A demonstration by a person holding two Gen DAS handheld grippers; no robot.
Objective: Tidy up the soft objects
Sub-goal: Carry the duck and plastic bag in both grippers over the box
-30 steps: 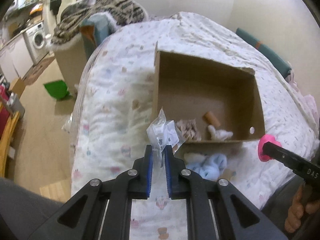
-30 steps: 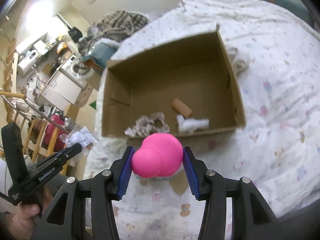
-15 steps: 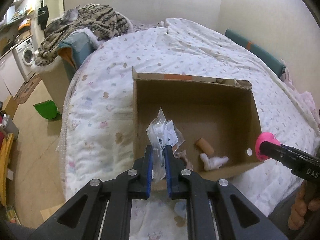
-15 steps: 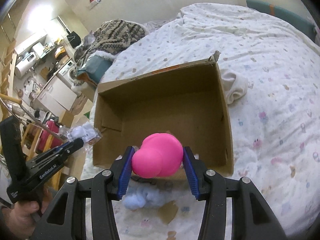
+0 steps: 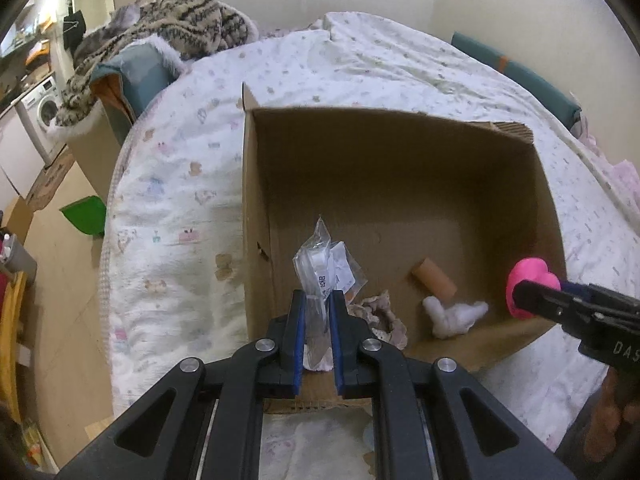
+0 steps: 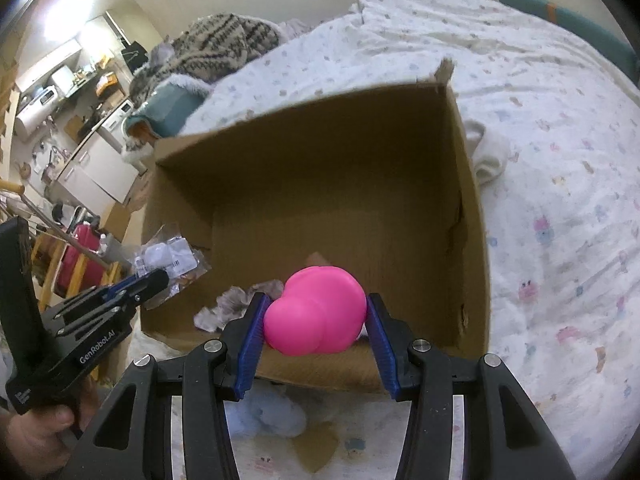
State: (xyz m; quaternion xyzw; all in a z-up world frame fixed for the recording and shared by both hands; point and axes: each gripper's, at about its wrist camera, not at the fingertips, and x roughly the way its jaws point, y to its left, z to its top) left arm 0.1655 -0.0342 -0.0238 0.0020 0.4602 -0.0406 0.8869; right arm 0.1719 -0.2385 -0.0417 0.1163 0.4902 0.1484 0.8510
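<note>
Pink and rubbery-looking, the squishy toy bulges between the pads of our right hand-held gripper, so we judge it light, soft and springy; we take it across its widest part, and it hangs over the near wall of the cardboard box on the bed. Our left hand-held gripper is clamped on a clear plastic packet, thin, crinkly and probably slippery, pinched at its lower edge and standing above the box's near left corner. Inside lie a fabric scrap, a tan roll and a white tuft, possibly cotton.
</note>
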